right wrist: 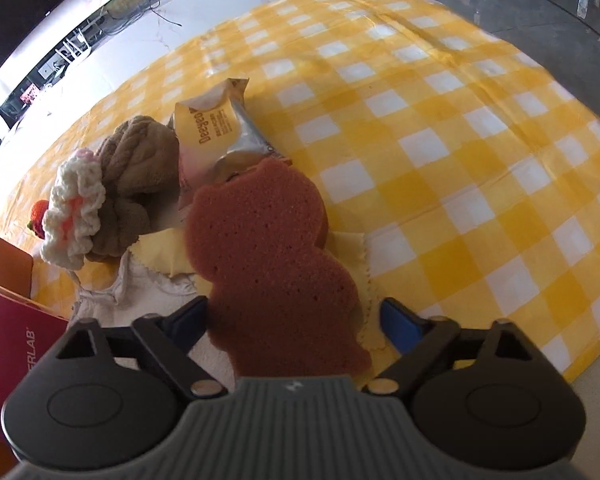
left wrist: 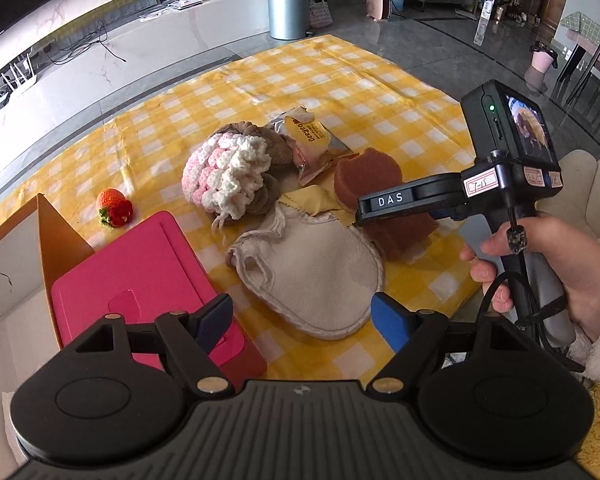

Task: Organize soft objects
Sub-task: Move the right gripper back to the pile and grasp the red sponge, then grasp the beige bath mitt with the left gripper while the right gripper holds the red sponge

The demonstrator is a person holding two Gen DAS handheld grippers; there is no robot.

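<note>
A brown bear-shaped sponge lies on a yellow cloth between the jaws of my right gripper. The left pad sits at the sponge's edge, while a gap shows at the right pad, so the gripper is open. My left gripper hangs open just above the near edge of a beige mitt, holding nothing. Behind the mitt are a pink-and-white crochet piece, a brown knotted towel and a Deeyeo packet. A knitted strawberry lies to the left.
A pink box sits in an open cardboard box at the near left. The yellow checked tablecloth is bare on the right and ends at the table's near right edge. A person's hand holds the right gripper's handle.
</note>
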